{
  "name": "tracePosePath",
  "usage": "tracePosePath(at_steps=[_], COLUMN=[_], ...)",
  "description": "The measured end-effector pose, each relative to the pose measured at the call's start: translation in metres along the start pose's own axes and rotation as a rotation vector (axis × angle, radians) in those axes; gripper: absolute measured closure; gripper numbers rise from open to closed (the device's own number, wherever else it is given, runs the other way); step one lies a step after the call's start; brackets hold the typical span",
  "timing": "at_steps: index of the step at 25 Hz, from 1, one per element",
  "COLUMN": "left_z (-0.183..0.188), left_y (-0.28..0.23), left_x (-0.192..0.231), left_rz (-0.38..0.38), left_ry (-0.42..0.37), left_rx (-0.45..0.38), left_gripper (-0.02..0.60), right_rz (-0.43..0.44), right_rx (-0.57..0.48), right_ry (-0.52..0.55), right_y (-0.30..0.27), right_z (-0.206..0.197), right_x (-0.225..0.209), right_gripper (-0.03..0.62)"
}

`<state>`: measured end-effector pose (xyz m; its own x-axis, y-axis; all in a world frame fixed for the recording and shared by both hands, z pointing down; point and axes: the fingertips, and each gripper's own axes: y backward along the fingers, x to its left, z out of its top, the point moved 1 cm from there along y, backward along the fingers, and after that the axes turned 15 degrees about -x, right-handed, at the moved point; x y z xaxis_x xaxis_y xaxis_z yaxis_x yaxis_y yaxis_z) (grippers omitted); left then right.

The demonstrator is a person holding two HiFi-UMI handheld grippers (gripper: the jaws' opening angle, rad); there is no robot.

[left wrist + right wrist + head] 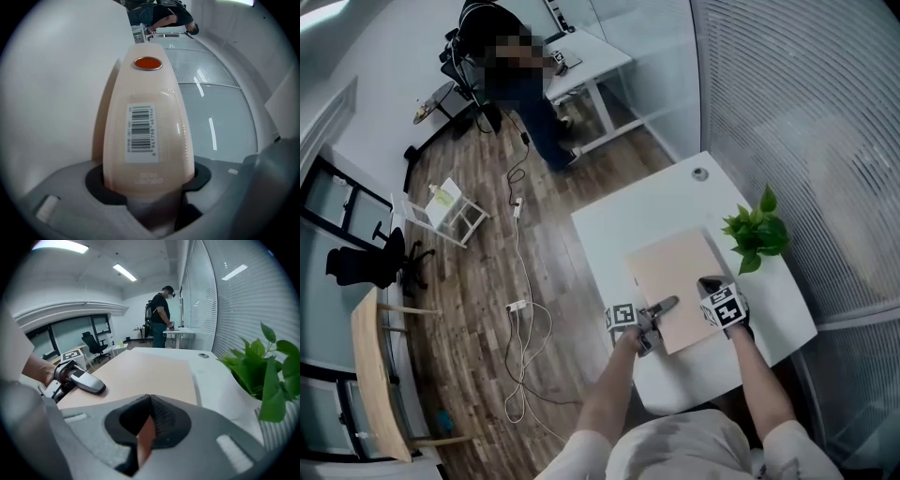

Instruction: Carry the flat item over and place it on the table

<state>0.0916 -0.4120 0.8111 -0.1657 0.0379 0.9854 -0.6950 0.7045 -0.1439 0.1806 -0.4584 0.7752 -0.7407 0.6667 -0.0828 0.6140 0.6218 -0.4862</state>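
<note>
A thin, pale peach rectangular board (673,281) is hanging flat over the white table (614,230), its near edge carried by 2 hand-held grippers. The left gripper (667,305) is pinching the near left part of that edge, 1 jaw lying on the top face. The right gripper (705,281) is clamping the near right part, with a peach sliver showing between its ribbed pads. Whether the far edge is already touching the table cannot be told.

The board is looking light, fairly stiff and smooth-faced, so probably slippery. A hold at 2 spread points along 1 edge is suiting it and keeping it level.

Only the left gripper view is showing the board's other face, with a white barcode label (140,127) and a round orange sticker (148,63). The head view alone is giving the whole outline, with a leafy green potted plant (757,232) just beside the far right corner.
</note>
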Motion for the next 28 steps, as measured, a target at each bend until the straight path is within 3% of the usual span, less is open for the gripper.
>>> tracePosePath(at_steps=[6,12,16,21,25,28], left_z=[0.011,0.018,0.023,0.011,0.033,0.033], left_y=[-0.004,0.011,0.022,0.029,0.046,0.042], left_x=[-0.004,0.001,0.003,0.008,0.014,0.007], left_rz=[0.039,0.108,0.142,0.221,0.366,0.42], left_ry=[-0.025,-0.121,-0.245,-0.289,-0.467,-0.62], left_rx=[-0.026,-0.032,0.002,0.022,0.014,-0.001], left_gripper=[0.284,0.258,0.244,0.235,0.236,0.236], right_rz=[-0.025,-0.045,-0.039,-0.053,-0.086,-0.129], right_rx=[0.001,-0.014,-0.018,0.005,0.015,0.017], right_ry=[0.036,0.066,0.087,0.074,0.123,0.208], right_y=[-0.009,-0.012,-0.02,-0.009,-0.02,-0.016], right_z=[0.01,0.009,0.012,0.002,0.004,0.005], right_x=[0.0,-0.004,0.0,-0.001,0.005,0.002], right_gripper=[0.592,0.592,0.592,0.592,0.592,0.592])
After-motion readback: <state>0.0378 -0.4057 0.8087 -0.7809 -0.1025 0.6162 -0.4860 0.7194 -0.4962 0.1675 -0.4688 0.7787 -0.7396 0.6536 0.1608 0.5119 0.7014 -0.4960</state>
